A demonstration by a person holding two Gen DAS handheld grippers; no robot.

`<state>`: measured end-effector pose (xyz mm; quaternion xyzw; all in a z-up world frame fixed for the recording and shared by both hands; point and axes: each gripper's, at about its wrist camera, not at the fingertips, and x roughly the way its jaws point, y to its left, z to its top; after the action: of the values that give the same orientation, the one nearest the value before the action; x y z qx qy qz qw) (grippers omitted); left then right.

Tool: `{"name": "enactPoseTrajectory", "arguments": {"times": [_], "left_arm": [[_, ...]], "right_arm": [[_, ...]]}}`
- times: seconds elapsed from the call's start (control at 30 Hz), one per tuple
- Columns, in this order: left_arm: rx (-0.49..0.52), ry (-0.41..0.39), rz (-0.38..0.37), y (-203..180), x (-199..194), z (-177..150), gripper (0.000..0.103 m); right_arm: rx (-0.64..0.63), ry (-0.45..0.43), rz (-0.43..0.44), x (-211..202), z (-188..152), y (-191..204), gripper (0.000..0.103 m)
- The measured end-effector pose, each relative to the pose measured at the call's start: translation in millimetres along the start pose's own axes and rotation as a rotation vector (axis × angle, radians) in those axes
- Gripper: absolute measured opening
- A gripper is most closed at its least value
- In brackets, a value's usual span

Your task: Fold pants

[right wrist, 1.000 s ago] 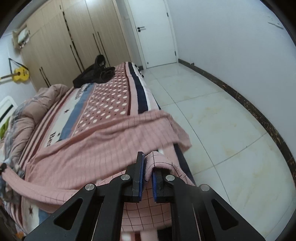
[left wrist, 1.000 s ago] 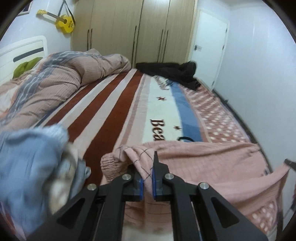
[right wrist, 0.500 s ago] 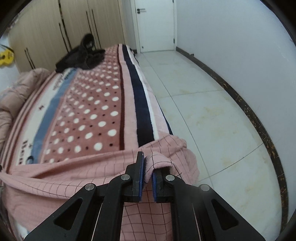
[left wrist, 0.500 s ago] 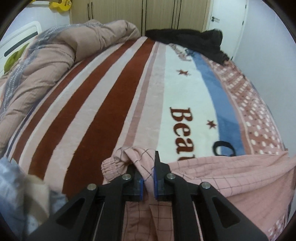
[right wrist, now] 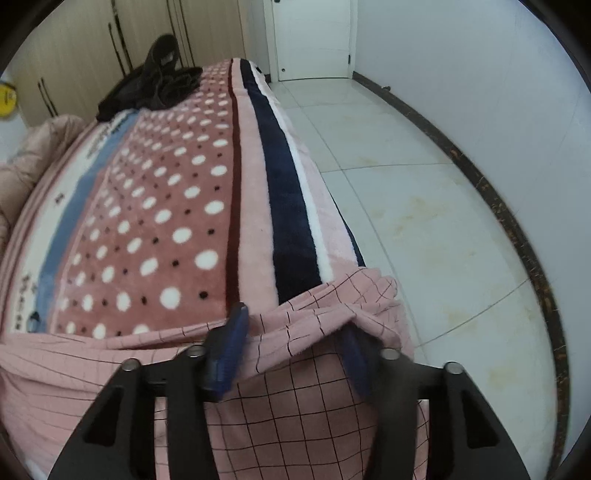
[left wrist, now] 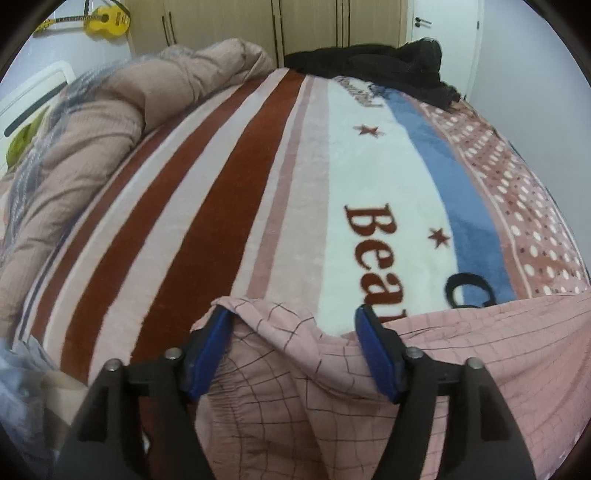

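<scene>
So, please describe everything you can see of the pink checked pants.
The pink checked pants are soft fabric with thin dark grid lines. They lie spread across the near end of the striped blanket, wrinkled, one end with a gathered edge. Both grippers, left and right, are open, fingers beside loose folds.

This is a bedroom in a home. Ahead of the fingers stretches a bed spread with a striped and dotted fleece blanket (left wrist: pixel 280 177). A rumpled pinkish quilt (left wrist: pixel 110 125) is heaped to the left of the fingers, near a white headboard (left wrist: pixel 33 92). Beyond the bed's far end runs a row of tall wooden wardrobe doors (left wrist: pixel 306 22), with dark clothes (left wrist: pixel 373 62) dumped in front of them. A yellow guitar (left wrist: pixel 99 22) hangs on the wall at upper left. To the right of the fingers lie pale floor tiles (right wrist: pixel 424 206) leading to a white door (right wrist: pixel 310 37).
</scene>
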<state>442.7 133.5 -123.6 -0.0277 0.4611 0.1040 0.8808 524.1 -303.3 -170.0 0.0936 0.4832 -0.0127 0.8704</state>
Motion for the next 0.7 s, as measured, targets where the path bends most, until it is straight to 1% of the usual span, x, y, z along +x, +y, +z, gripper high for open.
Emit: {"name": "enactPoseTrajectory", "arguments": {"times": [0.03, 0.07, 0.13, 0.17, 0.2, 0.3, 0.4, 0.43, 0.47, 0.5, 0.53, 0.57, 0.6, 0.7], "left_arm": [[-0.003, -0.026, 0.012, 0.9, -8.8, 1.6, 0.074], [-0.003, -0.063, 0.03, 1.9, -20.2, 3.0, 0.076], [0.004, -0.116, 0.03, 4.0, -38.7, 4.9, 0.082], [0.006, -0.129, 0.023, 5.1, -46.2, 5.5, 0.082], [0.005, -0.138, 0.014, 5.7, -54.6, 5.5, 0.082], [0.044, -0.165, -0.085, -3.8, -78.9, -0.6, 0.082], [0.104, -0.152, -0.215, -27.8, -89.3, -14.0, 0.082], [0.117, -0.131, -0.266, -38.8, -87.3, -20.6, 0.082], [0.126, -0.117, -0.292, -45.6, -85.4, -24.7, 0.082], [0.149, -0.097, -0.333, -56.1, -82.0, -30.1, 0.081], [0.189, -0.073, -0.377, -69.9, -75.8, -37.6, 0.077], [0.213, -0.06, -0.39, -77.6, -73.6, -43.2, 0.074], [0.255, -0.031, -0.398, -90.8, -64.6, -49.1, 0.071], [0.276, 0.006, -0.387, -108.3, -46.7, -57.9, 0.071]], "right_arm": [[0.006, 0.002, 0.019, -4.0, 0.2, -3.0, 0.047], [0.014, -0.004, 0.046, -10.8, 0.1, -7.0, 0.047], [0.024, -0.011, 0.087, -22.7, -2.0, -11.7, 0.054], [0.034, -0.017, 0.114, -31.5, -3.9, -15.5, 0.056], [0.044, -0.029, 0.123, -38.8, -6.4, -18.9, 0.056], [0.03, -0.081, 0.148, -63.7, -19.9, -17.5, 0.056], [-0.026, -0.101, 0.224, -78.9, -41.0, 0.8, 0.055], [-0.047, -0.102, 0.253, -80.5, -47.9, 9.6, 0.051], [-0.082, -0.102, 0.299, -82.3, -58.0, 23.9, 0.048], [-0.105, -0.099, 0.326, -82.0, -65.0, 33.3, 0.042], [-0.149, -0.084, 0.375, -78.9, -76.3, 51.2, 0.031], [-0.181, -0.069, 0.405, -74.4, -83.9, 64.1, 0.022], [-0.208, -0.049, 0.425, -68.2, -91.0, 76.8, 0.01], [-0.293, -0.01, 0.445, -44.8, -109.0, 114.3, 0.009]]}}
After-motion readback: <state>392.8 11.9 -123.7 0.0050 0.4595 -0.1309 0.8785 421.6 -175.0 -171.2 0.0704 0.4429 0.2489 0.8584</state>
